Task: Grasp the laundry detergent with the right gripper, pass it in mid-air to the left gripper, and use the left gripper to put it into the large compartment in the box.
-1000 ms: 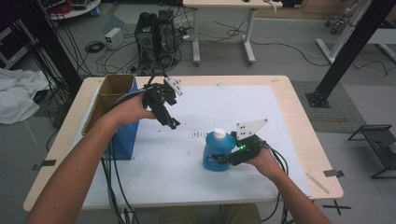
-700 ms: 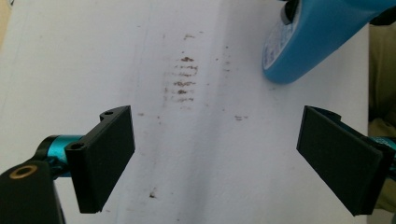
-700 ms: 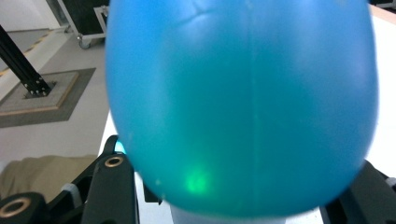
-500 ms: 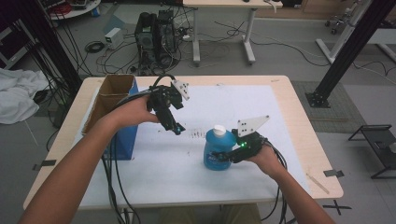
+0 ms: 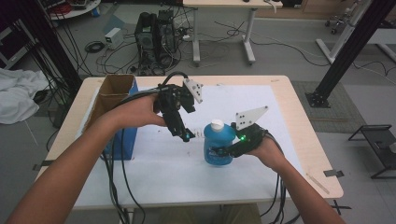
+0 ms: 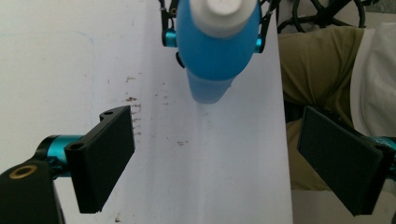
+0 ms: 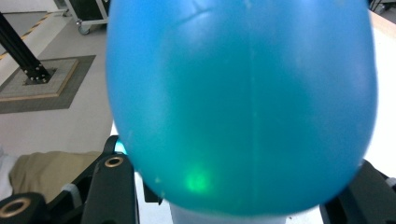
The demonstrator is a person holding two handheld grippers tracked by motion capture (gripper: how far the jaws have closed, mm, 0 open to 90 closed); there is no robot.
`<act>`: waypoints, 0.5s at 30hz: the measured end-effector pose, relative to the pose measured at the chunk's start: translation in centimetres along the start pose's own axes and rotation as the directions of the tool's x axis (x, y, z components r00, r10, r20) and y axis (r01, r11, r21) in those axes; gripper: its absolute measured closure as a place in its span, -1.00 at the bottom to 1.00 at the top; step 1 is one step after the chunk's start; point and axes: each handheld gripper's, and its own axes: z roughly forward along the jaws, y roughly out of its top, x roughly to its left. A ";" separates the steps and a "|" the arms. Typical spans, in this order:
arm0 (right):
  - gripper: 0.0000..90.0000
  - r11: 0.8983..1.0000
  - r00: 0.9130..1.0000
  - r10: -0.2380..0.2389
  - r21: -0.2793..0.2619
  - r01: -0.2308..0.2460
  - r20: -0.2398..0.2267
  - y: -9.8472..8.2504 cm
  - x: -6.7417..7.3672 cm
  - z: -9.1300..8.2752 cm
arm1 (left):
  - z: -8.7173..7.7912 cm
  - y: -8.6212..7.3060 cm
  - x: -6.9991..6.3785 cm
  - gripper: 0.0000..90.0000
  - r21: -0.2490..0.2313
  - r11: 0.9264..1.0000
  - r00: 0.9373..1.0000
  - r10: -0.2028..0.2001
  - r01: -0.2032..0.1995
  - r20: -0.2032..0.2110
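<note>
Progress looks about midway: the blue bottle [image 5: 218,145] is already secured and the white cap [image 5: 216,124] is still on, so what seems to be left is for the other hand to take hold of that cap. The bottle stands upright near the middle of the desk [image 5: 299,112], on the white sheet, with the right gripper [image 5: 219,151] clamped round its lower body from the right; in the right gripper view the blue body [image 7: 243,107] bulges between the fingers [image 7: 114,186], pressed on both sides. The left gripper [image 5: 185,135] hangs just left of the bottle and a little above its shoulder, pointing down, its fingers [image 6: 105,158] spread wide with nothing between them; in its own view the cap [image 6: 228,14] lies ahead and beyond the fingers, not yet between them.

Whether the bottle's base touches the desk or is lifted slightly cannot be told. The cap's type, screw or flip, is too small to make out, and its top is cut off in the left gripper view. A cardboard box [image 5: 114,88] with a blue side sits at the far left.
</note>
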 end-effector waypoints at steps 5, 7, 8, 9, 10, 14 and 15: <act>-0.03 1.000 1.000 -0.012 0.026 0.013 -0.010 0.7 0.1 0.0 | -0.2 1.5 -0.6 -0.75 0.016 1.000 1.000 0.007 -0.007 0.012; -0.03 0.999 1.000 -0.017 0.027 0.018 -0.017 0.9 0.1 0.0 | -0.2 2.1 -0.7 -0.75 0.036 0.999 1.000 0.019 -0.019 0.003; -0.03 1.000 1.000 -0.020 0.021 0.021 -0.022 1.1 0.2 0.1 | -0.1 2.3 -0.8 -0.75 0.042 0.999 1.000 0.020 -0.020 0.004; -0.03 1.000 1.000 -0.020 0.021 0.021 -0.022 1.1 0.2 0.1 | 0.0 2.5 -0.8 -0.75 0.049 0.999 1.000 0.021 -0.021 0.004; -0.03 0.999 0.999 -0.029 0.020 0.029 -0.024 1.2 0.2 0.1 | 0.1 2.8 -0.8 -0.75 0.055 0.998 1.000 0.024 -0.024 0.002; -0.03 0.999 0.999 -0.037 0.023 0.038 -0.032 1.5 0.3 0.2 | 0.4 3.6 -0.7 -0.75 0.063 0.998 1.000 0.028 -0.028 0.007; -0.03 0.998 0.998 -0.055 0.017 0.056 -0.030 1.6 0.2 0.3 | 0.5 3.8 -0.7 -0.75 0.064 0.998 1.000 0.024 -0.025 0.018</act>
